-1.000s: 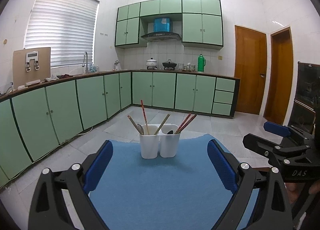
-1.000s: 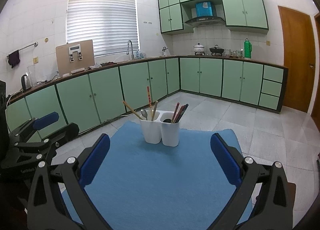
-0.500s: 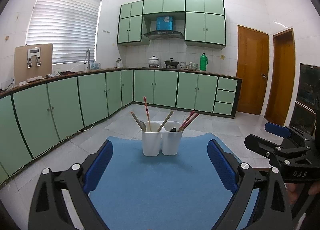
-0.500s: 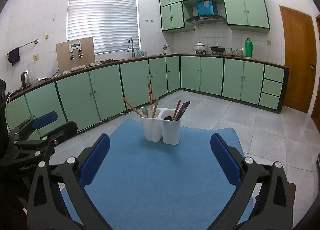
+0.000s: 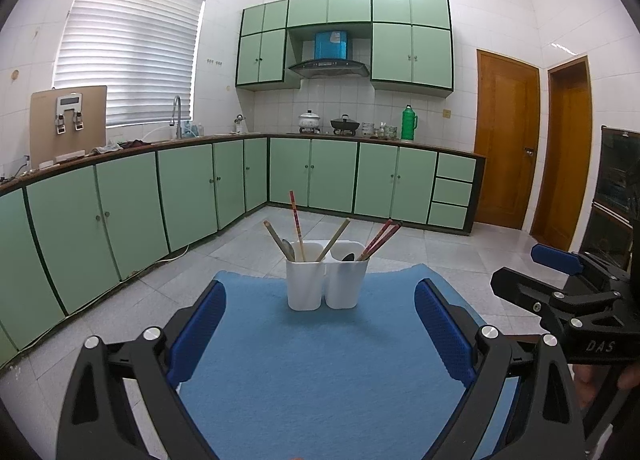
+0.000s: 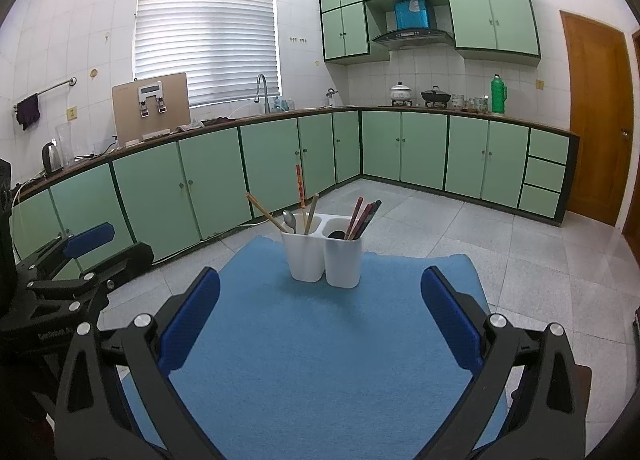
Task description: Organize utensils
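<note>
A white two-compartment utensil holder (image 5: pixel 326 280) (image 6: pixel 324 256) stands at the far end of a blue mat (image 5: pixel 320 372) (image 6: pixel 320 360). Its left cup holds light wooden chopsticks (image 5: pixel 334 239), a red-patterned chopstick (image 5: pixel 296 220) and a metal spoon (image 5: pixel 288 249). Its right cup holds dark red chopsticks (image 5: pixel 380 238) (image 6: pixel 362 216) and a dark spoon (image 5: pixel 347 257). My left gripper (image 5: pixel 320 332) is open and empty, well short of the holder. My right gripper (image 6: pixel 320 320) is open and empty, also short of it. Each gripper shows at the edge of the other's view.
The mat covers a small table with grey tiled floor (image 5: pixel 440 256) around it. Green cabinets (image 5: pixel 192 188) line the left and back walls. Wooden doors (image 5: pixel 506 144) stand at the right. A dark glass-fronted cabinet (image 5: pixel 616 188) is at the far right.
Both views have tilted up slightly, so the holder sits a little lower in frame. Both grippers stay open and empty.
</note>
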### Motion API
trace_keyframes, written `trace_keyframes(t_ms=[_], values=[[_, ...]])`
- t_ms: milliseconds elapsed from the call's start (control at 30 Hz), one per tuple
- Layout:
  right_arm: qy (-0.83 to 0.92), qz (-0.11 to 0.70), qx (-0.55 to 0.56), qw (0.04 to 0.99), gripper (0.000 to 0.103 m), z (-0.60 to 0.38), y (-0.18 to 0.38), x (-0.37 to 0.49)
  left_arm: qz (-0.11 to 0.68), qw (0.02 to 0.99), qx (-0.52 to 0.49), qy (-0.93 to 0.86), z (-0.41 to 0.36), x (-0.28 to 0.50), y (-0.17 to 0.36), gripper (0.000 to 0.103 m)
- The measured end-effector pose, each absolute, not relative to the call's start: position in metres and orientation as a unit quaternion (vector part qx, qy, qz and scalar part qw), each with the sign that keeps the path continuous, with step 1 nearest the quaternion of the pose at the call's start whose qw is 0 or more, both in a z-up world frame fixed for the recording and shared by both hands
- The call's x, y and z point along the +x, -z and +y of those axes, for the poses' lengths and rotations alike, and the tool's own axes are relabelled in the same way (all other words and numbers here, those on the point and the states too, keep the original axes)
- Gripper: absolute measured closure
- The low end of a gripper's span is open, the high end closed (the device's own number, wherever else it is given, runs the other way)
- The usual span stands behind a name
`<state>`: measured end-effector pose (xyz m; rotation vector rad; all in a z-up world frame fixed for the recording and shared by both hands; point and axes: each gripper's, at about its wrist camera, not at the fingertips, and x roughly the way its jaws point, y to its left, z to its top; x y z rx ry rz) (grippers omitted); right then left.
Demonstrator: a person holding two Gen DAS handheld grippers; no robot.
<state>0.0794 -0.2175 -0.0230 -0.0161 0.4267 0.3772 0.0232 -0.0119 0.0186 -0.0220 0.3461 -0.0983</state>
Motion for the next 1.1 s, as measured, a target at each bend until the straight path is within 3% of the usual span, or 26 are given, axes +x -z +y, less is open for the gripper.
trace_keyframes(t_ms=[1100], values=[[-0.187, 0.212, -0.004, 0.959, 0.005, -0.2183, 0.0252, 0.0805, 0.174, 0.983, -0.009, 0.05, -0.0126, 0.0235, -0.0177, 0.01]])
